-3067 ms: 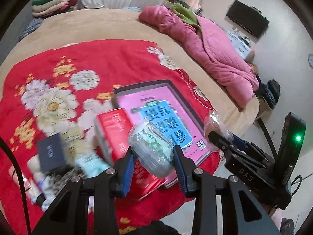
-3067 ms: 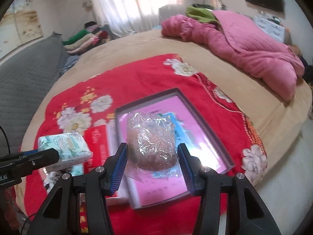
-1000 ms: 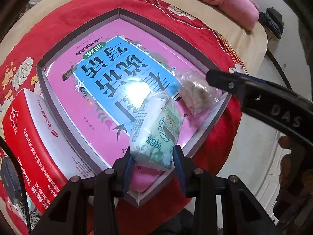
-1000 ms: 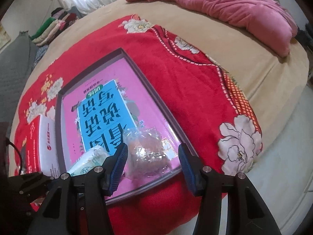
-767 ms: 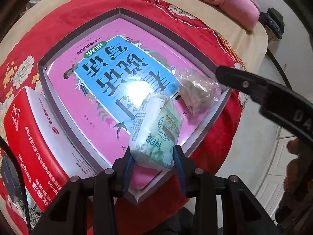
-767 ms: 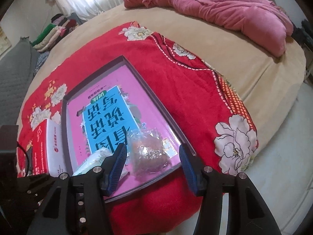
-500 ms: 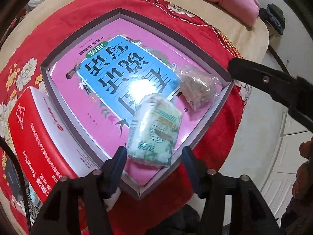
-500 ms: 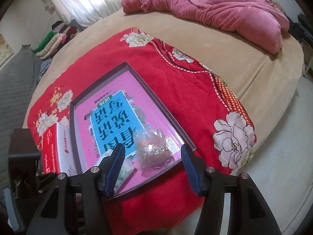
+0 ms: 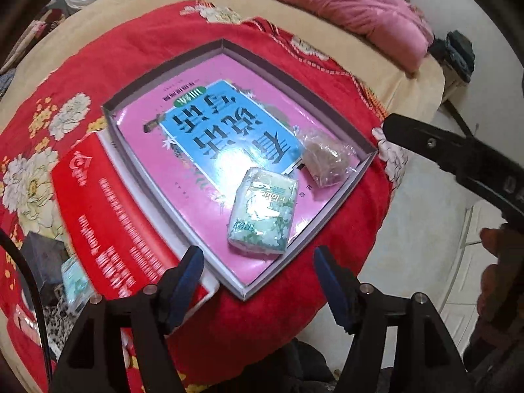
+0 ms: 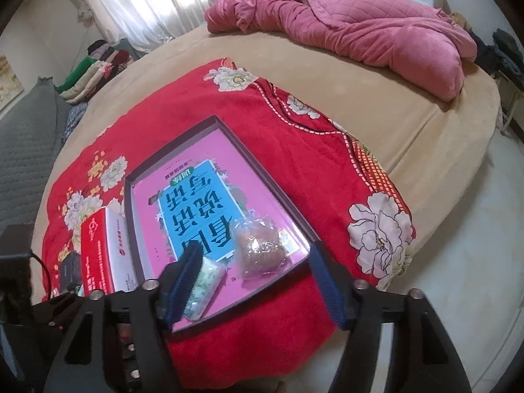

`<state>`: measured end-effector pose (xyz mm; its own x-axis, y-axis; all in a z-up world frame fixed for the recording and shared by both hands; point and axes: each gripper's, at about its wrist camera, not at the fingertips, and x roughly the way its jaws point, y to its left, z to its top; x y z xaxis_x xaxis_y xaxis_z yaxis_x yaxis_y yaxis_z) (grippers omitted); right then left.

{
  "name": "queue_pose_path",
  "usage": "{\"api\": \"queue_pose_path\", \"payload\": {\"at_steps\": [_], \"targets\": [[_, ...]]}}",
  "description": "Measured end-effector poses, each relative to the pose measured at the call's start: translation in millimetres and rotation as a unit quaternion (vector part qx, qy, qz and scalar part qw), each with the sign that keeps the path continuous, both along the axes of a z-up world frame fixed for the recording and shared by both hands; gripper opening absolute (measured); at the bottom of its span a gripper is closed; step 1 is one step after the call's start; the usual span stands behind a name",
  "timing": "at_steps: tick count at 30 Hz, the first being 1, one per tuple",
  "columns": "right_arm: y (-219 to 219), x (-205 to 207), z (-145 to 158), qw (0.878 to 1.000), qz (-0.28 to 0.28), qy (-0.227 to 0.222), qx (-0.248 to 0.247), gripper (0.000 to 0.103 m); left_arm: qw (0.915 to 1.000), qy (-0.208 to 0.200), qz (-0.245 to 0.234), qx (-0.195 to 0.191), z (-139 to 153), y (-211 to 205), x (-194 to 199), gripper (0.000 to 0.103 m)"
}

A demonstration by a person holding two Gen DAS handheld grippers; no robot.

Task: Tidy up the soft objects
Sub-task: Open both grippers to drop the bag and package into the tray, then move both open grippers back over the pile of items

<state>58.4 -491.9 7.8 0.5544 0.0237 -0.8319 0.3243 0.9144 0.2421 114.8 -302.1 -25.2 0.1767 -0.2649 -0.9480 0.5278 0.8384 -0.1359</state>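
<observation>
Already the bed point(image 10: 360, 124), filling the upper frame, carries a red blanket point(image 9: 278, 42) that backs the shallow tray point(image 9: 294, 78) at centre. 2 soft packs lie in its lower corner, likely grouped there for tidiness: the tissue pack point(image 9: 263, 211) and, just beside it, the clear bag point(image 9: 324, 159). Left gripper point(image 9: 258, 273) and right gripper point(image 10: 250, 270) have just been opening, both wide and empty.
</observation>
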Motion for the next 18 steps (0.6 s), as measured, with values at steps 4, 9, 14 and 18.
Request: {"api": "queue_pose_path", "payload": {"at_steps": [4,9,14,18], "targets": [[8.3,-2.8,9.6,1.0,0.002,-0.007,-0.012,0.072,0.9997,-0.01,0.005,-0.022,15.6,11.7,-8.4,0.081],[18.9,-7.1,19.2,1.0,0.003,-0.014,-0.027,0.073,0.9987,-0.031,0.02,-0.034,33.1,29.3,-11.3,0.082],[33.6,-12.5,27.0,0.998,0.011,-0.017,-0.052,0.073,0.9968,-0.047,0.045,-0.046,46.8,48.1,-9.5,0.082],[44.7,-17.2,34.4,0.996,0.02,-0.021,-0.08,0.073,0.995,-0.051,0.062,-0.058,54.2,61.5,-8.6,0.082]]}}
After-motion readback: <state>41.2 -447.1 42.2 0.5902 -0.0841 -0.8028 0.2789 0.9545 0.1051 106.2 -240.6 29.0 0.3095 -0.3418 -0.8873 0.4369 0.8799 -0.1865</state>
